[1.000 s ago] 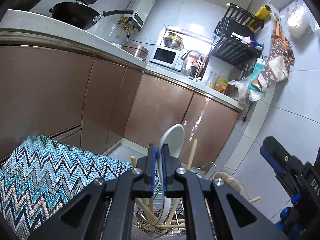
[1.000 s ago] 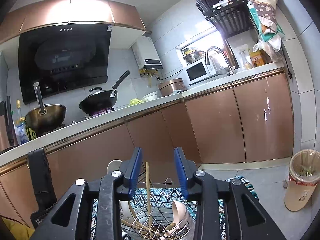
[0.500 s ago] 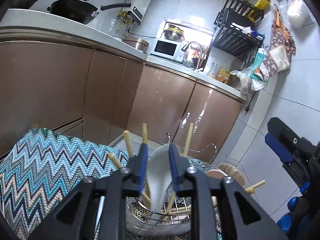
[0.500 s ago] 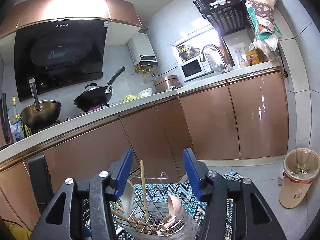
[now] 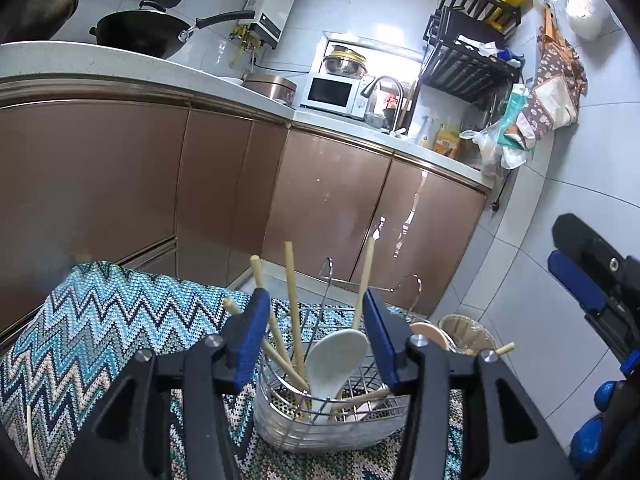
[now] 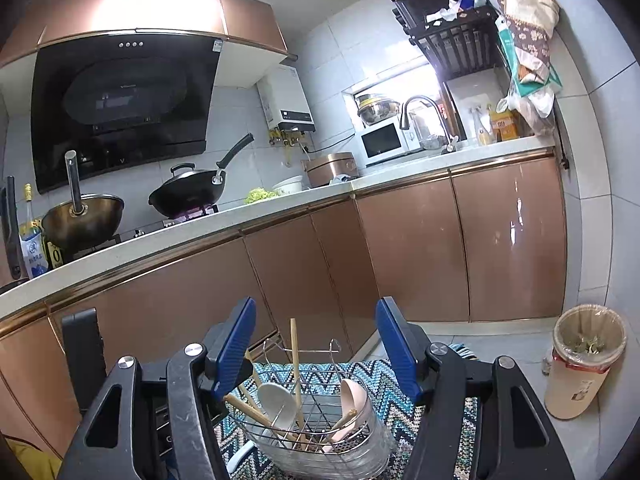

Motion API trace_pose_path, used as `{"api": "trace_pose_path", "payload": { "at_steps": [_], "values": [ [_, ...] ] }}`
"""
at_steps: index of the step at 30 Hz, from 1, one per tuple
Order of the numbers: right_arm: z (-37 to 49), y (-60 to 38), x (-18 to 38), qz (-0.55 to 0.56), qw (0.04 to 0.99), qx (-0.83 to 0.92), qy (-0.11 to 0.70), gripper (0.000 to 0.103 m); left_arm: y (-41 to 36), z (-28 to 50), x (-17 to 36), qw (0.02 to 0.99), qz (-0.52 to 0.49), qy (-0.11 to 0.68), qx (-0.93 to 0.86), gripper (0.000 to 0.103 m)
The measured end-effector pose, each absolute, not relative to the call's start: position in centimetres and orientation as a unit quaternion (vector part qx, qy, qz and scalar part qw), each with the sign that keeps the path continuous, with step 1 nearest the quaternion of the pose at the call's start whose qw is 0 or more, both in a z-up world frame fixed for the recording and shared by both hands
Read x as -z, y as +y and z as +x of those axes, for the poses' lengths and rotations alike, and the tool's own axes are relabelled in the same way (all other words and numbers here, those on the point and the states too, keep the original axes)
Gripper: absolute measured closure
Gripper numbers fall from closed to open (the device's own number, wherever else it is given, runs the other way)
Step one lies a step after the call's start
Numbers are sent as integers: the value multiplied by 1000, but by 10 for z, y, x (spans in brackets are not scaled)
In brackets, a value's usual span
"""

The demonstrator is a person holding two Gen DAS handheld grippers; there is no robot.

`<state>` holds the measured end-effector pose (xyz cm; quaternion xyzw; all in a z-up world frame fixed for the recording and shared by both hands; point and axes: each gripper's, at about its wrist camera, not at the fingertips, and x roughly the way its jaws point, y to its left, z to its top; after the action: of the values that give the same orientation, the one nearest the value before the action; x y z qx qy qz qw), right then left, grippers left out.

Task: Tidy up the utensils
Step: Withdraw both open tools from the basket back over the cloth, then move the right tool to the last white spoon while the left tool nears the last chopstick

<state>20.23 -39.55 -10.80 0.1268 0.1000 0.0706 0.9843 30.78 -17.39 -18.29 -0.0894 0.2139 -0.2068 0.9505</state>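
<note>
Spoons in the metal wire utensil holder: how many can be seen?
2. A white ceramic spoon stands on the left side of the wire utensil holder; a pink ceramic spoon leans on the right side. The wooden chopsticks may hide others.

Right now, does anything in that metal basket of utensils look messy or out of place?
Somewhat. In the round wire utensil basket on the zigzag-patterned cloth, the wooden chopsticks splay at different angles, and some lie flat across the bottom. The white ceramic spoon leans bowl-up among them. Nothing looks spilled or broken.
</note>
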Motion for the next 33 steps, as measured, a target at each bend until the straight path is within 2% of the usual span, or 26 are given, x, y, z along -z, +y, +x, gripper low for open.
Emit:
{"api": "trace_pose_path", "payload": {
  "at_steps": [9,15,21,23,28,33],
  "values": [
    [175,-394,89,119,987,-62,90,42,-167,282,165,952,-88,205,208,52],
    [155,-388,76,110,988,-62,88,41,-155,258,147,955,-84,196,205,43],
    [132,-383,68,105,989,-56,88,27,-136,231,131,960,-82,185,193,36],
    [125,-381,65,101,990,-53,87,15,-127,221,125,962,-82,181,188,34],
    [104,-377,57,90,991,-48,84,0,-106,201,111,967,-83,167,176,34],
    [87,-371,51,78,992,-48,85,0,-81,182,97,972,-78,153,162,34]
  ]
}}
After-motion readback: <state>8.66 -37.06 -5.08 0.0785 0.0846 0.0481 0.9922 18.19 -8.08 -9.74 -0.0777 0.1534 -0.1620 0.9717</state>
